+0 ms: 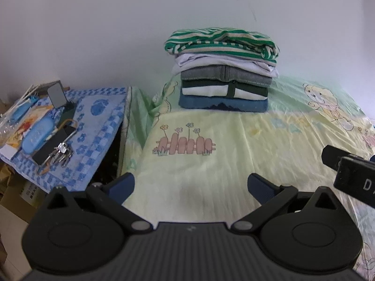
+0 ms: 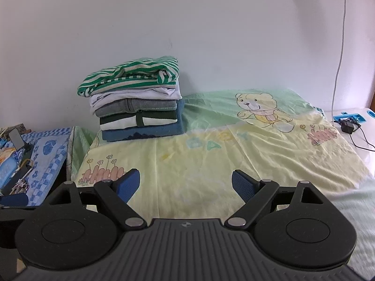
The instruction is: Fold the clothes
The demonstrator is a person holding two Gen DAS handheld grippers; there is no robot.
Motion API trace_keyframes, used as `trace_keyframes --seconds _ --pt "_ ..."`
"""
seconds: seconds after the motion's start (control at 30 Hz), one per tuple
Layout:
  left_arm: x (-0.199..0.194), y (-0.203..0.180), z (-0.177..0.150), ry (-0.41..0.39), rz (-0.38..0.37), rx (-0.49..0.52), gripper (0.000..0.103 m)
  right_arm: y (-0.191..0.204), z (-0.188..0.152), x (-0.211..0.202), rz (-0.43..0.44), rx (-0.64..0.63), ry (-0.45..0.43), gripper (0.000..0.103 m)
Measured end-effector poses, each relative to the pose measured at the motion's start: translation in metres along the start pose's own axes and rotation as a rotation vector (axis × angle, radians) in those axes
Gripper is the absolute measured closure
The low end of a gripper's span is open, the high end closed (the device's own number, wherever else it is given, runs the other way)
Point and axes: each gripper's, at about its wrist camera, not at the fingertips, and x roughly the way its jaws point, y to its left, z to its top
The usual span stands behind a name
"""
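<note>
Stack of folded clothes (image 1: 223, 75): five garments, piled against the wall at the far side of the bed sheet (image 1: 211, 168). Top is the green-striped garment (image 1: 220, 43), then a white one, a grey knit, a dark green and white piece, and a blue one at the base. All lie folded as the task asks; no loose garment shows in either view, so the scene fits either a finished job or a pause before another piece is brought in.

Handling, as a judgement: soft, light, limp cloth. The striped top piece sits loosest and most rumpled, and would likely slide or open if nudged. Any hold is best taken at a folded edge, pinching all layers together (the knit would probably grip better than the smooth white one).

Position: from the left gripper (image 1: 191, 185) the stack lies at about 12 o'clock, well apart across bare sheet. From the right gripper (image 2: 186, 183) it lies at about 11 o'clock, also well apart.

Both grippers hold their jaws wide apart with nothing between them.

A side table (image 1: 93, 126) with a blue cloth stands at 10 o'clock of the left gripper
</note>
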Motion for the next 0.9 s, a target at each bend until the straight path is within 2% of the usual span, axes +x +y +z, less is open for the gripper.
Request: trace_keyframes --seconds 0.9 --pt "0.008 -0.001 -0.002 0.007 0.008 0.010 0.001 0.007 -0.001 0.013 0.047 -0.032 0.016 0.015"
